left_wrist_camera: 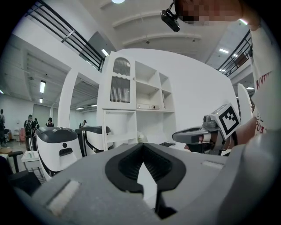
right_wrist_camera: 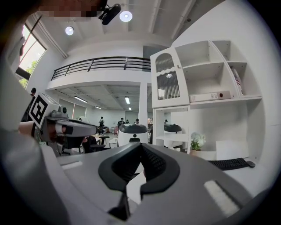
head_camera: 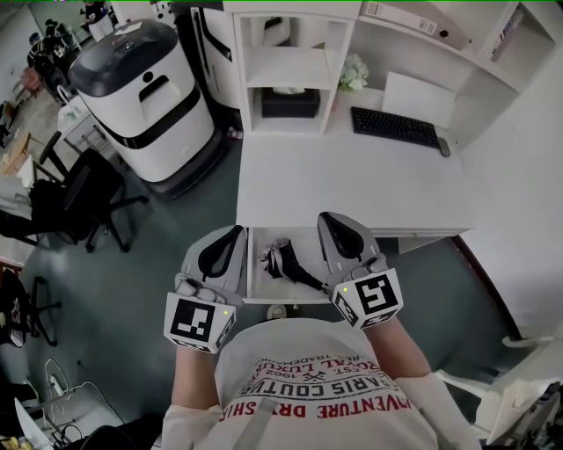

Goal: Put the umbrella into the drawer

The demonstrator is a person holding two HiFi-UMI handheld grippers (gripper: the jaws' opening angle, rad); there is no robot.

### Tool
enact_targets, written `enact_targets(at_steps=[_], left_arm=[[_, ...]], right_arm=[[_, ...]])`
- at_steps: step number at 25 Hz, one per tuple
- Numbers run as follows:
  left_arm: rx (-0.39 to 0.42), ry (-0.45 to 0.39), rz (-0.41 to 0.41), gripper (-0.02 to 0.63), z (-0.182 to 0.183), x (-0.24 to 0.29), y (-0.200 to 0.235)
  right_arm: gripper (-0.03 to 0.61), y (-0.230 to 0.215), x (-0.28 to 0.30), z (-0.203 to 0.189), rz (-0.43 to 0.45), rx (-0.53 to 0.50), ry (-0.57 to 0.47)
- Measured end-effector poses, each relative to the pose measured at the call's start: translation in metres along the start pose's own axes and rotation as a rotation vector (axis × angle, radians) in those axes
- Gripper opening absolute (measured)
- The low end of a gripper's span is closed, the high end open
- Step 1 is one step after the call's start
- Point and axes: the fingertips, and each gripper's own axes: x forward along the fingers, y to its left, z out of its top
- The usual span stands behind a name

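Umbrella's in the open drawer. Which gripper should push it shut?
Right, marginally. The right gripper overlaps the right edge of the drawer; the left gripper sits off its left side. Both are shut and empty.

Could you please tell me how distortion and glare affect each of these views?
Head view: evenly lit, shelves lean outward, umbrella dark in the drawer. Left gripper view: fisheye, black corners, ceiling lamp flares. Right gripper view: same fisheye, two ceiling lamps blown out.
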Motion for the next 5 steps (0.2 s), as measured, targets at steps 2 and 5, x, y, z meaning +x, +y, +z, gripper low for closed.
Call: enact_targets(at_steps=[2,5], left_arm=[[-0.005,0.002,0.0,0.003,0.0005,0.0023,0.0021],[-0.016,-0.002,0.002,0.003,-0.0003,0.0054,0.007]], right_arm=[[0.0,0.0013,0.0039,0.0009,0.005,-0.005,0.0],[0.0,0.0033,0.0094,0.0034,0.013,-0.01,-0.004]])
